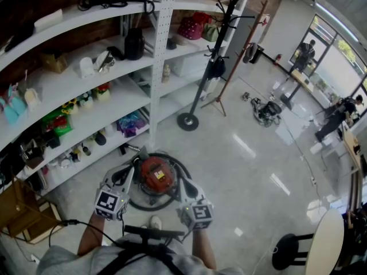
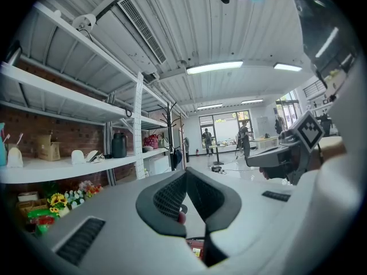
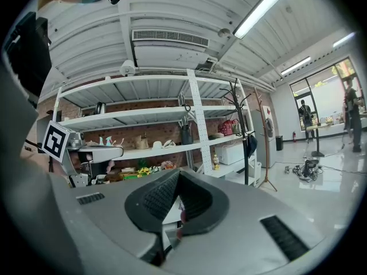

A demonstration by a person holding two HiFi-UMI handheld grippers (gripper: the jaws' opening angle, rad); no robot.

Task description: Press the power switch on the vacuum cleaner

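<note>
Head view: shelves [image 1: 69,114] hold bags [image 1: 194,26]; vacuum cleaner [image 1: 156,175] on floor [image 1: 246,159].

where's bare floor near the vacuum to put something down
Bare floor lies right of the vacuum cleaner, bordered by the coat rack base and the black stool. The left is crowded: packed shelves, a wooden crate, and only a narrow strip between the shelves and the vacuum cleaner.

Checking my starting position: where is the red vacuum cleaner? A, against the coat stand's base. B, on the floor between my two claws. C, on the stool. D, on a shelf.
B: the head view shows the vacuum cleaner on the floor, left claw and right claw either side.
</note>
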